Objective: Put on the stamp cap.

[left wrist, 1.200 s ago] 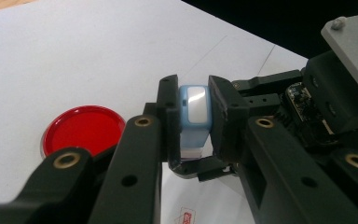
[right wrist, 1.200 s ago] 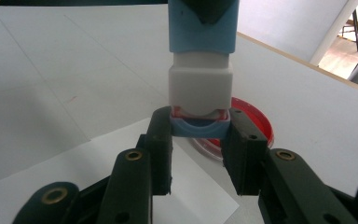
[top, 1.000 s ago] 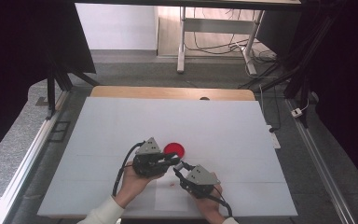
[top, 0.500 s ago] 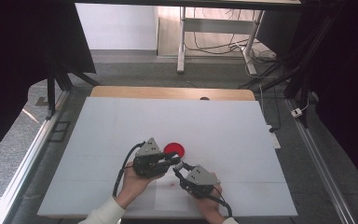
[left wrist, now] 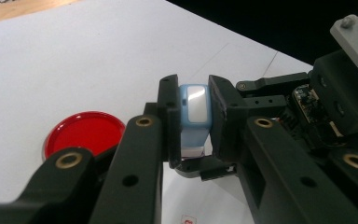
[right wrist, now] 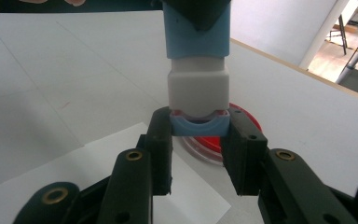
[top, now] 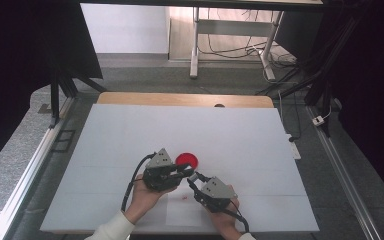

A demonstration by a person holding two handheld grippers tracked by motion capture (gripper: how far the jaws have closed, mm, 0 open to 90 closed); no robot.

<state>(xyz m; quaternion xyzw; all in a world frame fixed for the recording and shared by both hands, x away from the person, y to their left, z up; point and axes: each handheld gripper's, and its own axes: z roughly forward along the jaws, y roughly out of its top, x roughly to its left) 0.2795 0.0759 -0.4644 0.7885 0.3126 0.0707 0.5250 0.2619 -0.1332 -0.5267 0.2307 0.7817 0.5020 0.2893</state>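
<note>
The small light-blue and white plastic block [left wrist: 195, 109] has rounded edges. The left gripper [left wrist: 193, 121] fingers clamp its blue end; the right gripper [right wrist: 199, 140] fingers clamp its opposite blue end, above the round red plastic lid [left wrist: 84, 133] on the counter [top: 130, 135].

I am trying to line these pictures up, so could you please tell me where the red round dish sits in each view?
High view: the red dish lies on the white table, just beyond the two grippers' tips.
Left gripper view: it lies lower left, left of the jaws.
Right gripper view: it is at centre, mostly hidden behind the jaws and the blue and white piece.
Shared landmark: that blue and white piece, gripped from both ends.
</note>
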